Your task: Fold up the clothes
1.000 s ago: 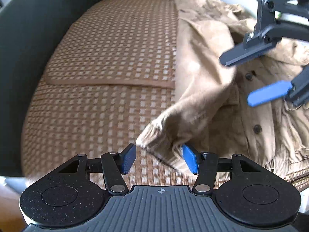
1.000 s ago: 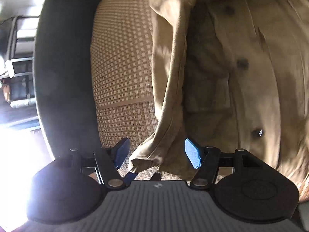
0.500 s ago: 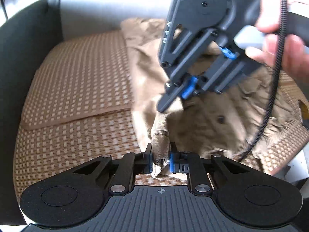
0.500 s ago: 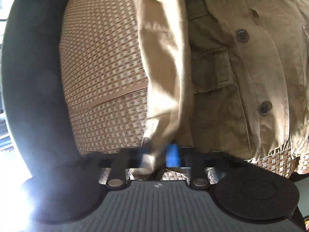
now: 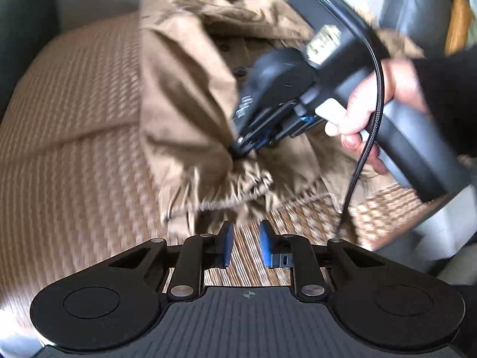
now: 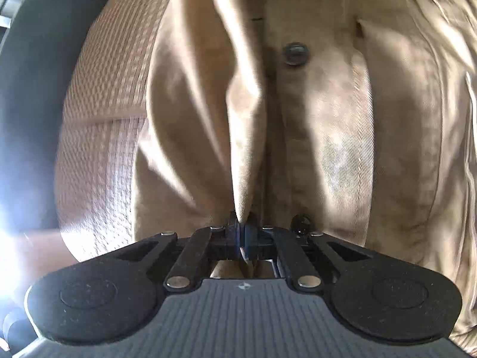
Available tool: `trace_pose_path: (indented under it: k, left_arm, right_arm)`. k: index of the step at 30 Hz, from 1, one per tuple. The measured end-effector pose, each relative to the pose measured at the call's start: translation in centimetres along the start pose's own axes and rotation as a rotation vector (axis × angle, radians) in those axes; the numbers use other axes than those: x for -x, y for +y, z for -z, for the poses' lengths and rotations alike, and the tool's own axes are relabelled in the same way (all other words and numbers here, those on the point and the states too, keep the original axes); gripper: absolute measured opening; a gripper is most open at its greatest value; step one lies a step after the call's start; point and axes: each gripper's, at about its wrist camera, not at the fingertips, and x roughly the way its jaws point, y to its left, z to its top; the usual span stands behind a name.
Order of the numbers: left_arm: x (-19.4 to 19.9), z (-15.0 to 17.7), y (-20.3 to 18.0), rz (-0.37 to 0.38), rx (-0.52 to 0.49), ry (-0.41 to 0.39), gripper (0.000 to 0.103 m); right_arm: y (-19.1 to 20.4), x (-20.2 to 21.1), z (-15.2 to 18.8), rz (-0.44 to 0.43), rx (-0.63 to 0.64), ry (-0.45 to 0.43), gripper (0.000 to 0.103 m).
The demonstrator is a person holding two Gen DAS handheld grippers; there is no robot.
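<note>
A tan button-front jacket [image 5: 190,95] lies crumpled on a woven brown-and-cream cushion [image 5: 74,113]. In the left wrist view my left gripper [image 5: 244,246] is open at the bottom, its blue pads apart with only cushion weave between them, just short of the jacket's hem. My right gripper [image 5: 243,146], held by a hand [image 5: 372,104], is shut on a bunched fold of the jacket above that hem. In the right wrist view the right gripper [image 6: 242,232] pinches a ridge of tan cloth [image 6: 241,161], with dark buttons [image 6: 295,52] on the placket beside it.
A dark padded armrest [image 6: 32,89] borders the cushion on the left. A black cable [image 5: 366,137] hangs from the right gripper's handle. A grey seat back [image 5: 417,6] rises at the far right. Bare cushion stretches left of the jacket.
My left gripper has let go of the jacket edge and opened. The right gripper stays shut on the cloth and has carried it toward the jacket's middle.
</note>
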Motion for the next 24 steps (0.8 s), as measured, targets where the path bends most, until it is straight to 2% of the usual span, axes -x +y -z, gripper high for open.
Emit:
trace_pose_path:
  k: [5, 7, 9, 10, 13, 14, 16, 17, 19, 21, 24]
  left_arm:
    - [2.5, 0.6, 4.5, -0.023, 0.284, -0.004, 0.043]
    - [1.1, 0.0, 6.8, 0.021, 0.433, -0.017, 0.046]
    - [-0.9, -0.6, 8.9, 0.087, 0.568, -0.017, 0.055]
    - [-1.9, -0.8, 9.5, 0.116, 0.615, -0.008, 0.055]
    - [-4.2, -1.4, 10.0, 0.141, 0.649, 0.019, 0.055]
    - [-4.6, -1.5, 9.9, 0.143, 0.65, 0.025, 0.052]
    - [-4.9, -1.5, 9.6, 0.165, 0.655, 0.029, 0.044]
    - [-4.8, -1.4, 9.3, 0.16, 0.654, 0.025, 0.03]
    - [-4.0, -0.9, 9.0, 0.157, 0.672, 0.006, 0.025]
    - [-3.0, -0.3, 8.7, 0.162, 0.702, -0.018, 0.018]
    - [-1.7, 0.5, 8.5, 0.165, 0.724, -0.039, 0.015]
  right_arm:
    - [-2.1, 1.1, -0.3, -0.067, -0.022, -0.005, 0.021]
    - [-2.6, 1.3, -0.3, -0.072, -0.031, -0.008, 0.022]
    - [-2.2, 1.4, 0.4, -0.073, -0.009, -0.014, 0.025]
    - [-2.2, 1.3, 0.6, -0.079, -0.009, -0.016, 0.027]
    - [-2.0, 1.7, -0.6, -0.1, -0.064, -0.011, 0.033]
    - [-2.5, 1.9, -0.9, -0.112, -0.09, -0.007, 0.037]
    - [-2.6, 2.5, -0.7, -0.161, -0.145, -0.001, 0.042]
    - [-2.5, 2.8, -0.4, -0.187, -0.168, 0.003, 0.047]
    - [-2.0, 3.3, -0.1, -0.204, -0.167, -0.003, 0.054]
    - [-1.3, 3.4, 0.2, -0.196, -0.145, -0.013, 0.054]
    - [-1.3, 3.2, 0.0, -0.21, -0.174, 0.005, 0.054]
